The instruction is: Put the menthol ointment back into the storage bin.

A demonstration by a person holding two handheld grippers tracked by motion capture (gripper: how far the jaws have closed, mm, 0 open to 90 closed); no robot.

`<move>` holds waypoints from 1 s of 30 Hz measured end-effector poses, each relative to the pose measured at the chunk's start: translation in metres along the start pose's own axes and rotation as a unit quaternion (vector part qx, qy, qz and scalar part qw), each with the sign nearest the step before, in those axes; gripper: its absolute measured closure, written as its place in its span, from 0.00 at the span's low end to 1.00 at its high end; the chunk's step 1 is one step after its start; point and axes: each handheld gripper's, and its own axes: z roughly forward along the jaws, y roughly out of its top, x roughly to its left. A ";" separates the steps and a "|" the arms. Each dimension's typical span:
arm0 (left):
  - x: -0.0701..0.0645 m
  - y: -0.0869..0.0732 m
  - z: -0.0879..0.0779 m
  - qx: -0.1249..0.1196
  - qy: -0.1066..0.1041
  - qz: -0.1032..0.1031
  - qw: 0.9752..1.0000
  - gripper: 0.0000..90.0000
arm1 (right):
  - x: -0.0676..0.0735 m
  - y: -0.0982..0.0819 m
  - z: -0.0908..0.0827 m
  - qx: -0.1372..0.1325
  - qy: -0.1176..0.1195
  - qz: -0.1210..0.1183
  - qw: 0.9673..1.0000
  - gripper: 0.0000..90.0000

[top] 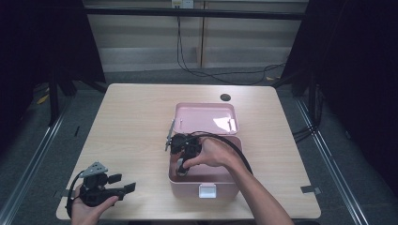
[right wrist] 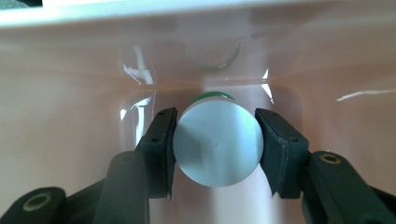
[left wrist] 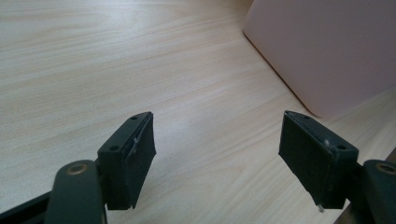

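Note:
A pink box point(top: 180, 188) stands open on the table, its lid point(top: 205, 118) folded back. My right gripper point(top: 182, 169) reaches down inside the box near its front left corner. In the right gripper view its jaws are shut on a white round bottle point(right wrist: 217, 145) with a green band at its far end, close above the pink box floor point(right wrist: 70, 140). My left gripper point(top: 126, 186) rests in the person's hand near the table's front left edge. It stands open over bare wood with nothing between its pads point(left wrist: 140, 154), and the box wall point(left wrist: 322, 51) lies ahead to the right.
The wooden table point(top: 131, 122) has a dark round hole point(top: 225, 97) at the back. A thin grey tool point(top: 169, 135) lies left of the lid. A white latch point(top: 207, 190) sits on the box front. Black cables run on the floor behind the table.

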 end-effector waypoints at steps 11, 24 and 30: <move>-0.001 0.000 0.002 0.001 0.000 -0.002 1.000 0.30 | 0.002 0.000 0.006 -0.003 0.002 -0.003 1.000 0.57; -0.001 0.000 0.001 0.001 -0.001 0.000 1.000 0.30 | 0.001 -0.002 0.011 -0.001 -0.002 0.001 1.000 0.57; -0.001 0.000 0.002 0.002 -0.001 -0.001 1.000 0.30 | 0.000 -0.002 0.013 0.003 0.001 0.003 1.000 0.57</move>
